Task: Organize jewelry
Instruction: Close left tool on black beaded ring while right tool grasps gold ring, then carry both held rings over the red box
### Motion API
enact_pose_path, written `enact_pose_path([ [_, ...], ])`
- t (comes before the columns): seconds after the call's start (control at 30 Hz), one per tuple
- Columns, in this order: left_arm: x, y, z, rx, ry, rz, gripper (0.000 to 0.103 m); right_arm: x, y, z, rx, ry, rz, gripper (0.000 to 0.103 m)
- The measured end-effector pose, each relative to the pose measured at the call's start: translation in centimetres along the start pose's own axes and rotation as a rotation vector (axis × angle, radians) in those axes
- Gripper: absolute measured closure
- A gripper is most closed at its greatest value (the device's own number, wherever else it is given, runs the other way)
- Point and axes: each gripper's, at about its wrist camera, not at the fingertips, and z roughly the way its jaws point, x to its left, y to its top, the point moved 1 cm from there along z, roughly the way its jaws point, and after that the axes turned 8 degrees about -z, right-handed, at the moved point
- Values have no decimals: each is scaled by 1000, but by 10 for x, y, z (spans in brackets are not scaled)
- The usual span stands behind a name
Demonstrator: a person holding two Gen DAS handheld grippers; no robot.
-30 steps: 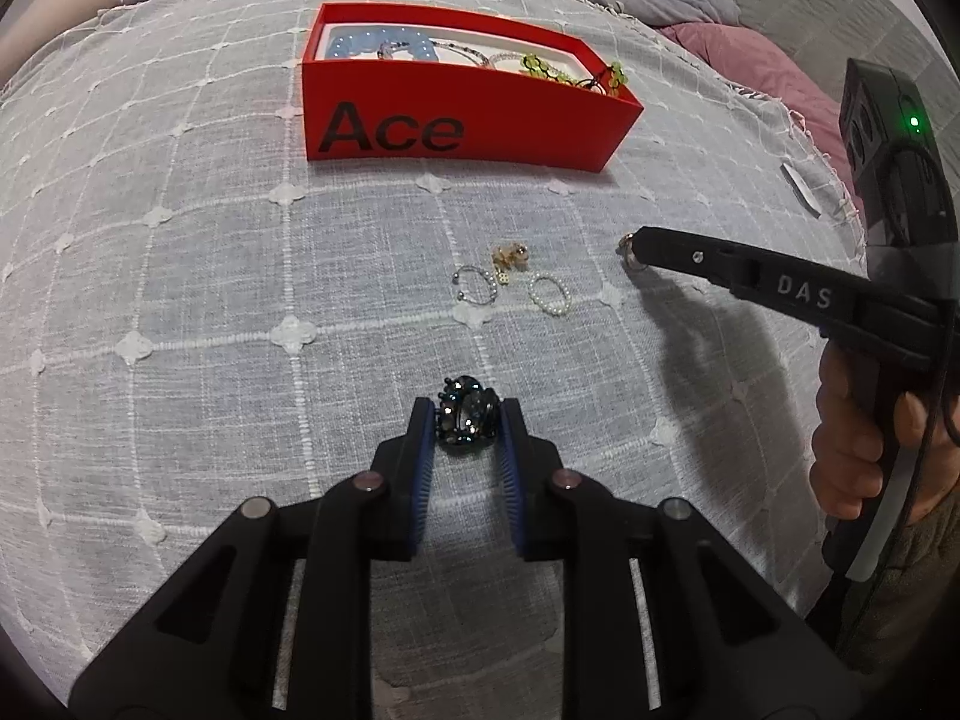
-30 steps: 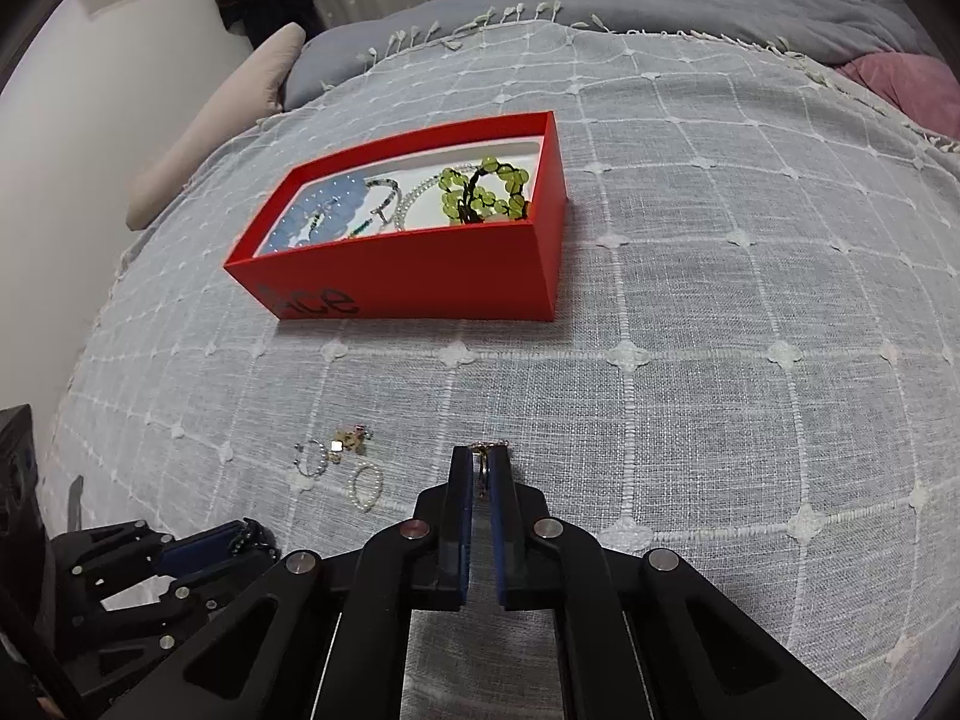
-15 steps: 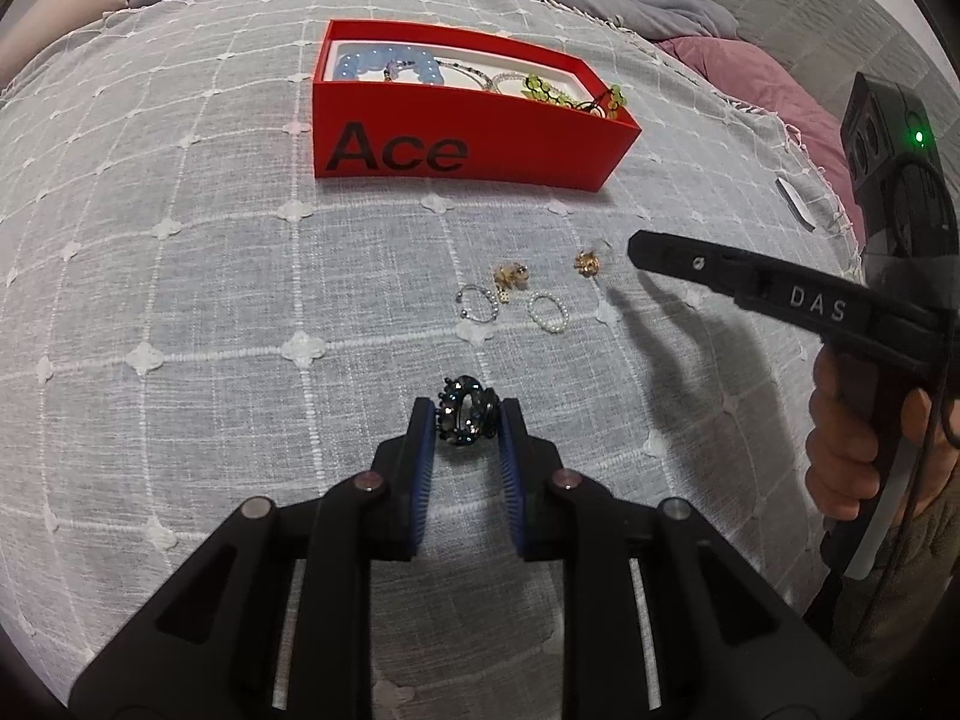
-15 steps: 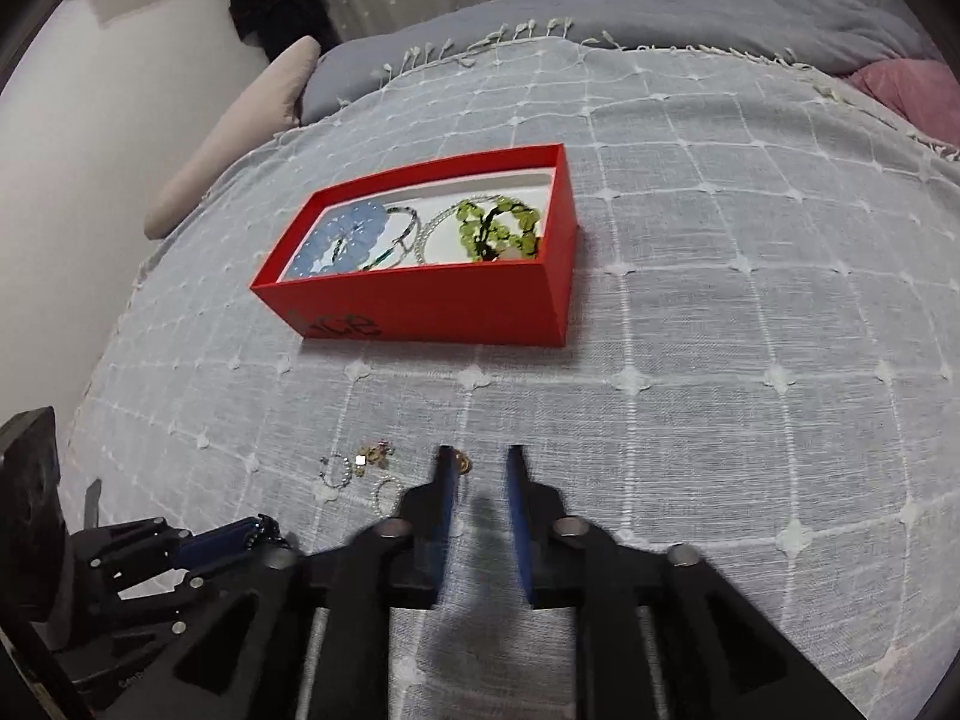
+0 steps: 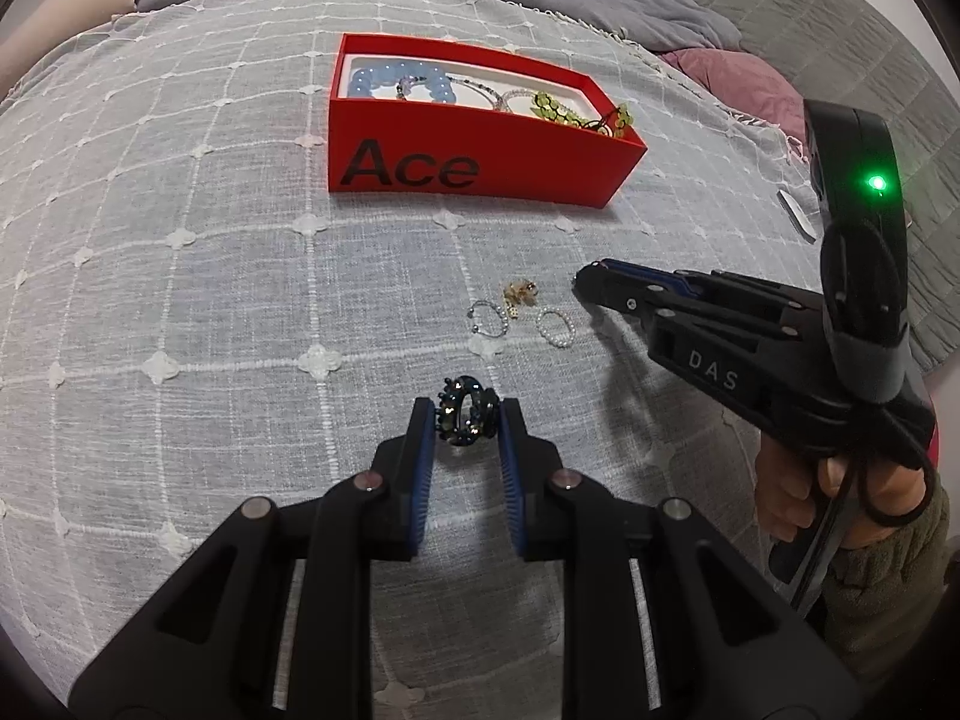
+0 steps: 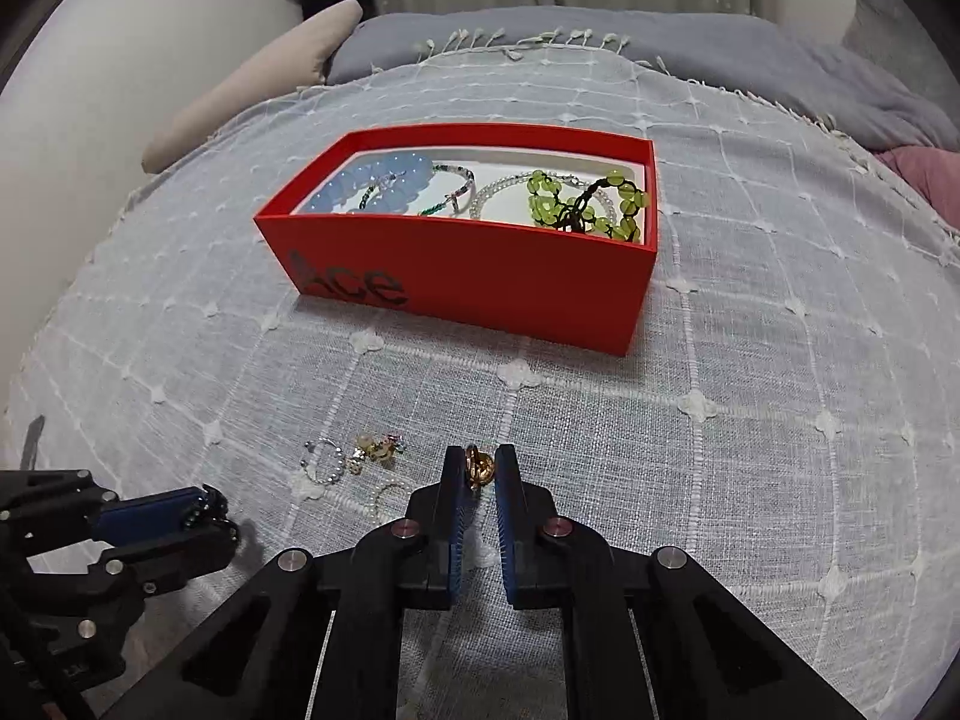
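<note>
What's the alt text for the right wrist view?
The right gripper sits low over a white grid-patterned bedspread, its blue-padded fingers around a small gold ring. Beyond it stands an open red box holding beaded bracelets, with three small jewelry pieces on the cloth and the left gripper at lower left.

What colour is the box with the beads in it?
Red box, black "Ace" lettering; the left wrist view shows it best.

A bed under a grey-white grid-woven cotton throw (image 6: pixel 750 420) carries an open red cardboard box (image 6: pixel 480 276), with three small rings and a gold charm (image 5: pixel 521 293) lying nearby.
</note>
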Motion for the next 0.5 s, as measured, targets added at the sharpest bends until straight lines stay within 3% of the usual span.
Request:
enact_pose_path([
  [0.37,3,4,-9,-41,-11,1,80,-35,3,-30,-50,141,160,94],
  [0.5,6,8,-16,-76,-27,-5,80,-39,4,-41,-71,155,175,94],
])
